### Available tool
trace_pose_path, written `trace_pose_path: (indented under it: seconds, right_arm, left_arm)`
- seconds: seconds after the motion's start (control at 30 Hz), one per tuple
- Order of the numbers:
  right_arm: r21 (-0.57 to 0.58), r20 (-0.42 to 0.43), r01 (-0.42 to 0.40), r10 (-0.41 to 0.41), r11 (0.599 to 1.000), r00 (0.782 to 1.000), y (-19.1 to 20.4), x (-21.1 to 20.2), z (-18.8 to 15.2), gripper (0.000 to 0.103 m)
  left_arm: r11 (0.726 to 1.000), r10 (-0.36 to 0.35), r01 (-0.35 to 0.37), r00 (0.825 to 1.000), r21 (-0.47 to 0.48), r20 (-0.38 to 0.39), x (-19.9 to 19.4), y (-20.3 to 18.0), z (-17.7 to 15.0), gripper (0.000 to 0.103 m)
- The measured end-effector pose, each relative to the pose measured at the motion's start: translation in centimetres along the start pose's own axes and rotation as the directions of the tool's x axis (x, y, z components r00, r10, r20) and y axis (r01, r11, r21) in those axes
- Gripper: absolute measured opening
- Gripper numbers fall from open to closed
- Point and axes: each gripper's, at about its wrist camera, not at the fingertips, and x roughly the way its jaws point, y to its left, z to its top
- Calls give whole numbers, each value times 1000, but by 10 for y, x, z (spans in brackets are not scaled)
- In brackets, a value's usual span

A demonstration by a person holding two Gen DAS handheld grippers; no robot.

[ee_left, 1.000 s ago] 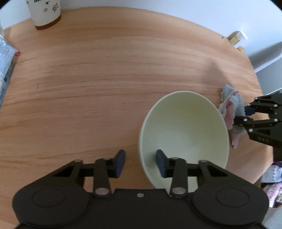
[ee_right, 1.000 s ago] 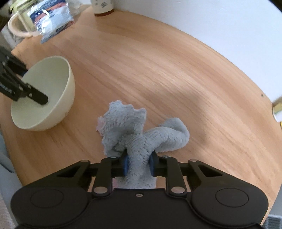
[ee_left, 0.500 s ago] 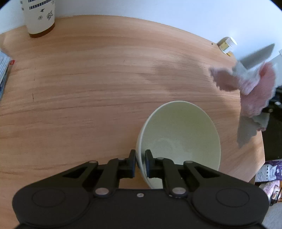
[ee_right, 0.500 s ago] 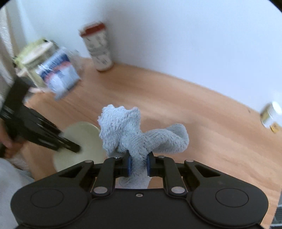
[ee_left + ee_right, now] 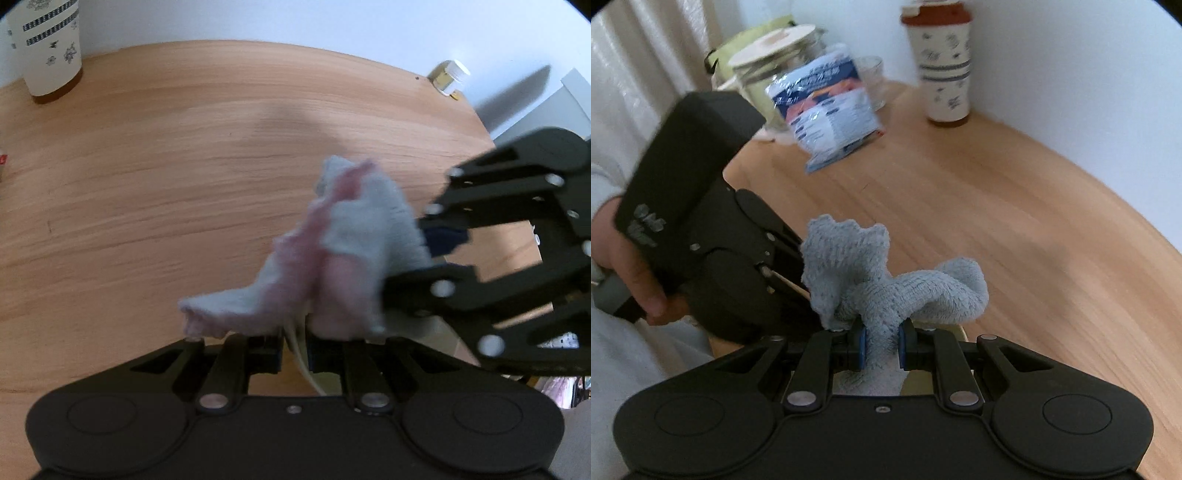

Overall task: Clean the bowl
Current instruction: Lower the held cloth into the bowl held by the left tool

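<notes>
Left wrist view alone: left tongs (image 5: 295, 347) pinching bowl rim (image 5: 301, 360); right tongs (image 5: 880, 345) clamping cloth (image 5: 882, 291).

Matte black plastic two-finger gripper (image 5: 880, 349): blue pads, silver pivot screws, round side discs. Person's hand (image 5: 626, 275): white sleeve.
</notes>
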Motion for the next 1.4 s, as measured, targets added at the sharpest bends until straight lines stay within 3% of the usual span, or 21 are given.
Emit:
trace_pose_path:
  seconds: [0.17,0.47,0.87,0.97,1.07,1.27,1.4]
  right_arm:
    - [-18,-39,-16,15,1000,999,-3,14,9,17]
    - [14,-90,-3,4,1000,996,-12,23,-3,14]
    - [-31,-173,84,-88,996,981,-6,38,-3,12]
    - [-106,-192,117,-135,988,972,4,35,-5,15]
    - [-123,-198,128,-150,984,969,7,25,-8,36]
    - [-144,-156,98,-121,985,980,9,-23,-10,49]
    - [-140,-70,113,-124,984,990,8,-38,-5,50]
  left_arm:
    - [1000,-6,6,1000,2,-3,1,1,0,11]
    - [994,25,-24,1000,110,-7,4,-16,4,13]
    - [991,34,-32,999,130,-13,2,-18,0,14]
    - [991,37,-35,999,130,-14,1,-18,0,14]
    - [992,34,-32,999,119,-12,-1,-17,-1,14]
    - [994,28,-28,1000,105,-6,0,-17,0,14]
    - [994,27,-27,1000,103,-5,2,-19,2,14]
